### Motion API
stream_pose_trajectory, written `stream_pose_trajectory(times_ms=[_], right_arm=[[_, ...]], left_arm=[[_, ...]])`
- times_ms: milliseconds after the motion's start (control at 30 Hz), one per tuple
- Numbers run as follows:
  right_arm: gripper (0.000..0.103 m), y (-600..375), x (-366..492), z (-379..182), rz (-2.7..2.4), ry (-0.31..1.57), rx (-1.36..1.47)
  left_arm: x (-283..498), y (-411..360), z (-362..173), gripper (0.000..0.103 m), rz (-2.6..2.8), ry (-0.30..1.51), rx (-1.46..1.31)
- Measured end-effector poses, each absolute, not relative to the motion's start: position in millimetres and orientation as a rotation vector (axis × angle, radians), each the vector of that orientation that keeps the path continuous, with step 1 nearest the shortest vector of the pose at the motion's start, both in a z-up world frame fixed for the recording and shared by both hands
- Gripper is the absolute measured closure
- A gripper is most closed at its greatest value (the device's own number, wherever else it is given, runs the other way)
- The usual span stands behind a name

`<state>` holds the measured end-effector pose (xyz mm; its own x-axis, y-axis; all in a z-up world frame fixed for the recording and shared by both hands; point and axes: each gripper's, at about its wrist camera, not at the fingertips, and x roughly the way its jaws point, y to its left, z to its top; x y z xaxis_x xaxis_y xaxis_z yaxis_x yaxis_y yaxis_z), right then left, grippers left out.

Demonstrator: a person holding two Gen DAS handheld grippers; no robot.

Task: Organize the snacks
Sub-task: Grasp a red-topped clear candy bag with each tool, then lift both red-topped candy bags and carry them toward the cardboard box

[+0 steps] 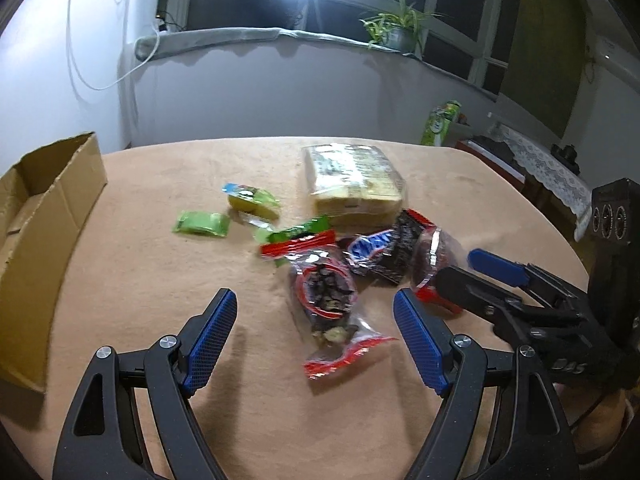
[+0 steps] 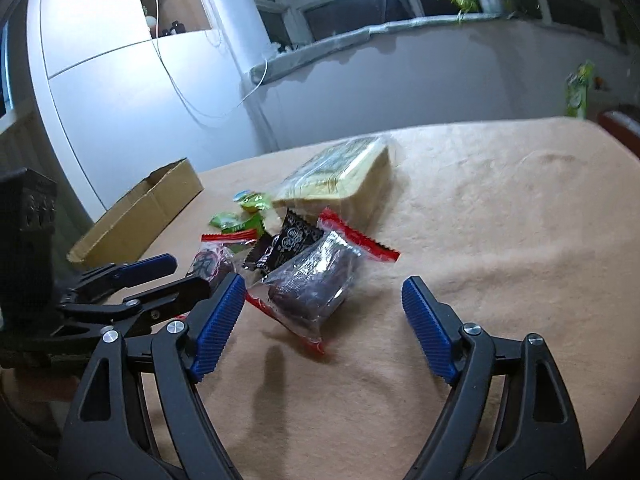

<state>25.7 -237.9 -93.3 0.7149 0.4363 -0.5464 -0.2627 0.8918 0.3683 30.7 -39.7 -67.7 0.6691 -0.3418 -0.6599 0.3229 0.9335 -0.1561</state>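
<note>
The cardboard box [image 1: 44, 216] sits far left, cut off by the frame. Mid-table, the sandwich pack [image 1: 352, 178] runs near-to-far; the red-edged packet [image 1: 328, 312] likewise — print blurred. Left gripper [image 1: 314, 334] and right gripper [image 2: 322, 326] gape empty.

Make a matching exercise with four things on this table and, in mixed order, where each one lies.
Things:
1. cardboard box
2. bread pack
3. small green packet
4. clear packet with red ends

Places:
A. farthest back in the snack pile
B. at the table's left edge
C. between the box and the pile
D. nearest, ahead of the left gripper's open jaws

Pairs: 1-B, 2-A, 3-C, 4-D
</note>
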Motion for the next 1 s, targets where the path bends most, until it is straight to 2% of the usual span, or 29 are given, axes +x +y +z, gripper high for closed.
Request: stream_pose_trajectory(times_ms=[200, 233, 267, 300, 367, 400, 467, 1000], right_arm=[[0.020, -229, 32, -96, 0.404, 0.706, 0.248], [0.027, -227, 32, -96, 0.410, 0.703, 0.241], [0.045, -225, 32, -96, 0.419, 0.700, 0.231], [0.055, -221, 33, -98, 0.427, 0.705, 0.212], [0.060, -218, 30, -98, 0.422, 0.691, 0.190], [0.061, -217, 29, -98, 0.426, 0.684, 0.186], [0.064, -219, 28, -98, 0.432, 0.675, 0.199], [0.065, -224, 13, -93, 0.422, 0.571, 0.206]], left_arm=[[41, -44, -82, 0.025, -0.366, 0.795, -0.004], [41, -44, -84, 0.027, -0.371, 0.799, -0.006], [41, -45, -84, 0.031, -0.377, 0.794, -0.005], [40, -45, -84, 0.035, -0.389, 0.792, -0.002], [37, -48, -85, 0.052, -0.397, 0.781, 0.016], [35, -49, -85, 0.058, -0.400, 0.773, 0.023], [33, -49, -85, 0.062, -0.407, 0.767, 0.027], [30, -39, -85, 0.064, -0.434, 0.740, -0.029]])
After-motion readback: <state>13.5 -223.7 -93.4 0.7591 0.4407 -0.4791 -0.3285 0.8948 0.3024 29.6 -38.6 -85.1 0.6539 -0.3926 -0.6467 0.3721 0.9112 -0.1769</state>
